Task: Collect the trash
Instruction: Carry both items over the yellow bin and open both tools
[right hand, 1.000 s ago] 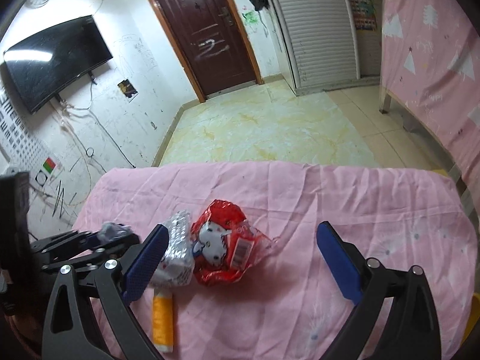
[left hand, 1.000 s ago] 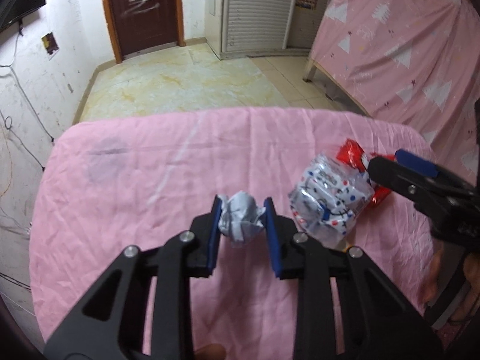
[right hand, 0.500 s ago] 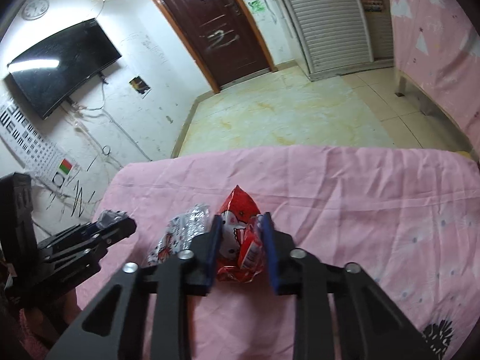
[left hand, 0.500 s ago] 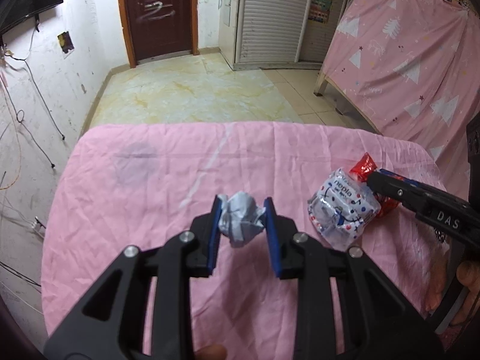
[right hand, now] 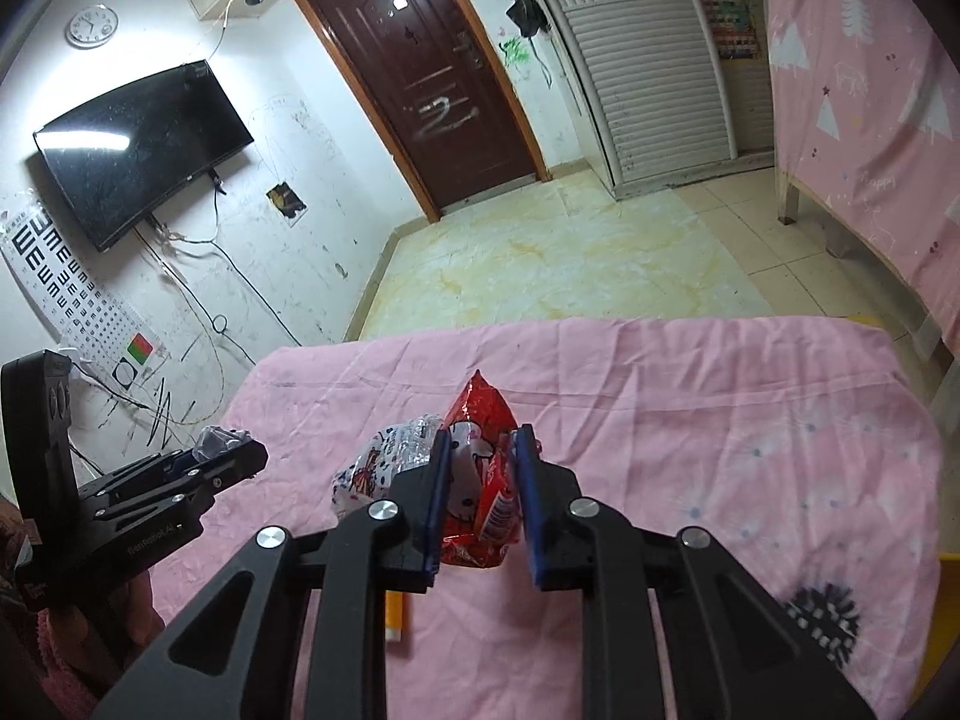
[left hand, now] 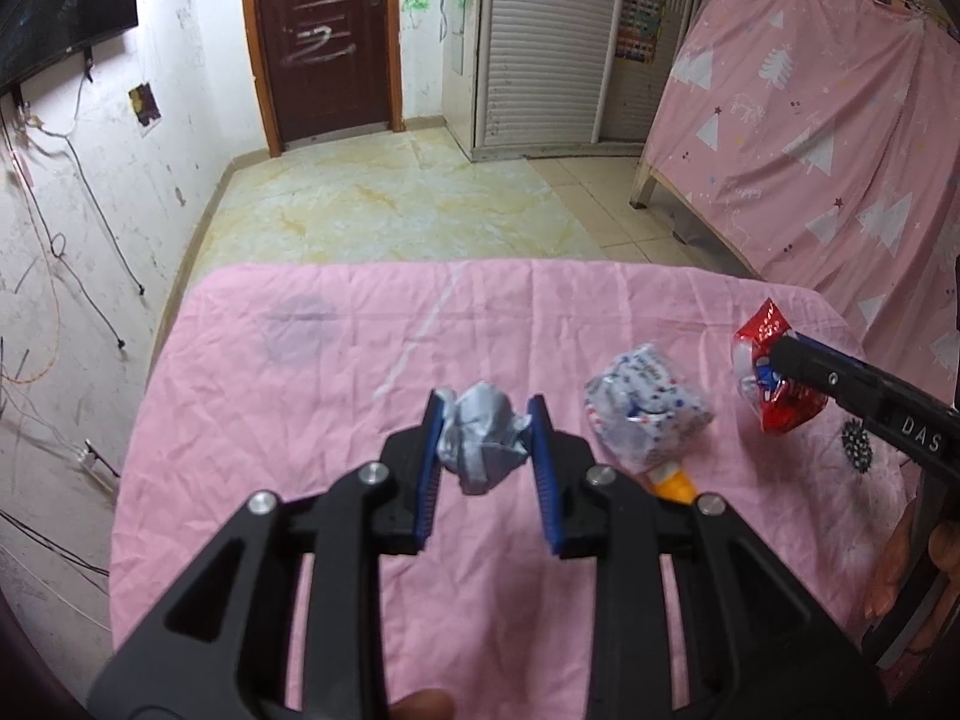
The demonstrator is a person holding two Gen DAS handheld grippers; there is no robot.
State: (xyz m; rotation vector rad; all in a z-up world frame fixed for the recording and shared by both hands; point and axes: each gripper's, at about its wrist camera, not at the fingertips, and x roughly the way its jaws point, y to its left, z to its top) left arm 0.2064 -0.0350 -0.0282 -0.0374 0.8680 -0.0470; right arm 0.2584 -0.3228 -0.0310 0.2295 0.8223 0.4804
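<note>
While gripping a crumpled grey paper wad [left hand: 485, 443] between blue fingers [left hand: 429, 468] at the centre of the left wrist view, hovers above the pink-clothed surface [left hand: 336, 396]: the left gripper [left hand: 486, 441], closed on that wad and clear of the cloth. Just right of it in that frame, lying on the surface: a white snack wrapper with coloured dots [left hand: 645, 414], and peeking from under its lower edge, an orange tube end [left hand: 675, 483]. Further right, near the frame's edge: a red foil wrapper [left hand: 771, 381] pinched in the right gripper [left hand: 774, 369], which enters from the lower right with part of a hand [left hand: 912, 588] behind it.

In the right wrist view, centre frame: the same red foil wrapper [right hand: 480, 480], printed with a cartoon cat, squeezed between blue fingers [right hand: 527, 504] and raised off the cloth [right hand: 690, 420]. Just left of it, partly hidden by the left finger: the dotted wrapper [right hand: 384, 465] resting on the surface. Below, between the gripper's black arms: the orange tube [right hand: 395, 615]. At the left edge: the left gripper [right hand: 225, 444] with the grey wad [right hand: 216, 437] at its tip. At the lower right of the cloth: a dark spiky print [right hand: 825, 615].
</note>
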